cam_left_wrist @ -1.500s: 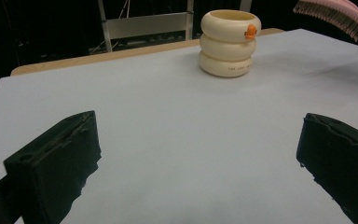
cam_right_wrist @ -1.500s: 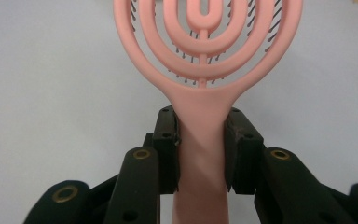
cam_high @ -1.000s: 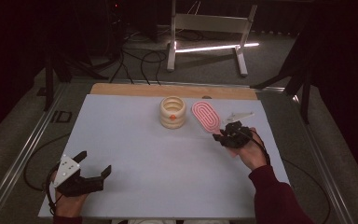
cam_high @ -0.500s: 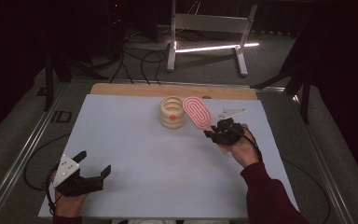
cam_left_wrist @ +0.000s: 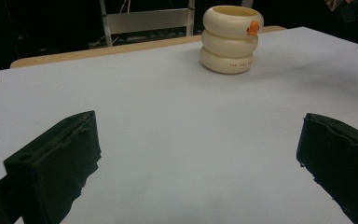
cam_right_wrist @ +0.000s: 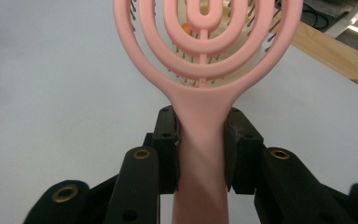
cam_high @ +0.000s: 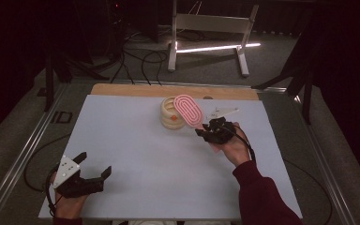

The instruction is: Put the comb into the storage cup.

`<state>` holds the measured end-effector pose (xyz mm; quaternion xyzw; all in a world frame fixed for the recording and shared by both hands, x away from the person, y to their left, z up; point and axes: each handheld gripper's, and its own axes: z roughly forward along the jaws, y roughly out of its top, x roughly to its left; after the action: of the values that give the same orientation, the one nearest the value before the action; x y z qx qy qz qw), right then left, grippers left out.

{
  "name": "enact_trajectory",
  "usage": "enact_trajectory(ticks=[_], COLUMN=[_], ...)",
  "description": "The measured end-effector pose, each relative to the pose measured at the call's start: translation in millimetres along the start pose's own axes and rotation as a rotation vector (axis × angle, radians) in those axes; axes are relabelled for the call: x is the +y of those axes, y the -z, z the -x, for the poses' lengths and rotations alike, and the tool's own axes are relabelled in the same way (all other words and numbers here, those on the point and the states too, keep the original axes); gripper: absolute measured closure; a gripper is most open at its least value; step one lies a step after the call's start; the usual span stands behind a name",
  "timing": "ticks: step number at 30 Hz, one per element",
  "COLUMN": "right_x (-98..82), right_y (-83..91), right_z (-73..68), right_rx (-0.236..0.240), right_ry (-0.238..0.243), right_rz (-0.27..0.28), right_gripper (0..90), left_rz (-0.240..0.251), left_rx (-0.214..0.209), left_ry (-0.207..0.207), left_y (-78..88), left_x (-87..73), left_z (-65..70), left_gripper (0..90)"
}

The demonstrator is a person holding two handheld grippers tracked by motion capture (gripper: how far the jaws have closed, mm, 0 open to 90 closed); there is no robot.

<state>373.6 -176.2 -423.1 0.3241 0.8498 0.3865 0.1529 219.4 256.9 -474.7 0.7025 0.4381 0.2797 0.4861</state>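
My right gripper (cam_high: 205, 132) is shut on the handle of a pink vented hairbrush (cam_high: 189, 111), whose oval head tilts up over a cream ribbed cup (cam_high: 171, 116). In the right gripper view the pink hairbrush (cam_right_wrist: 205, 60) rises between the two black jaws of my right gripper (cam_right_wrist: 201, 149), with the cup partly hidden behind its head. My left gripper (cam_high: 94, 168) rests open near the table's front left corner. Its own view shows the cream cup (cam_left_wrist: 232, 38) with an orange mark, far ahead beyond my left gripper (cam_left_wrist: 200, 149).
The white tabletop (cam_high: 136, 140) has a wooden strip (cam_high: 122, 90) along its far edge. A metal stand (cam_high: 206, 37) and cables lie on the floor beyond. Metal rails run along both table sides.
My right gripper has carried the hairbrush leftward, from beside the cup to over its right rim. The left gripper has stayed in place.
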Motion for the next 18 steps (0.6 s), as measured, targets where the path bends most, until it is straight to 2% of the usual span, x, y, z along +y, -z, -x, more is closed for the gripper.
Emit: enact_trajectory(ticks=[5, 18], right_x=[4.0, 10.2], right_y=[-5.8, -15.0], right_z=[-4.4, -13.9], right_rx=[0.024, 0.043], right_ry=[-0.001, 0.005], right_rz=[0.022, 0.053], right_gripper=[69.5, 69.5], left_rz=[-0.001, -0.005], left_rx=[0.003, -0.001], left_ry=[0.003, 0.005], left_y=[0.2, -1.7], left_x=[-1.0, -0.5], left_z=[-1.1, 0.4], left_gripper=[0.2, 0.2])
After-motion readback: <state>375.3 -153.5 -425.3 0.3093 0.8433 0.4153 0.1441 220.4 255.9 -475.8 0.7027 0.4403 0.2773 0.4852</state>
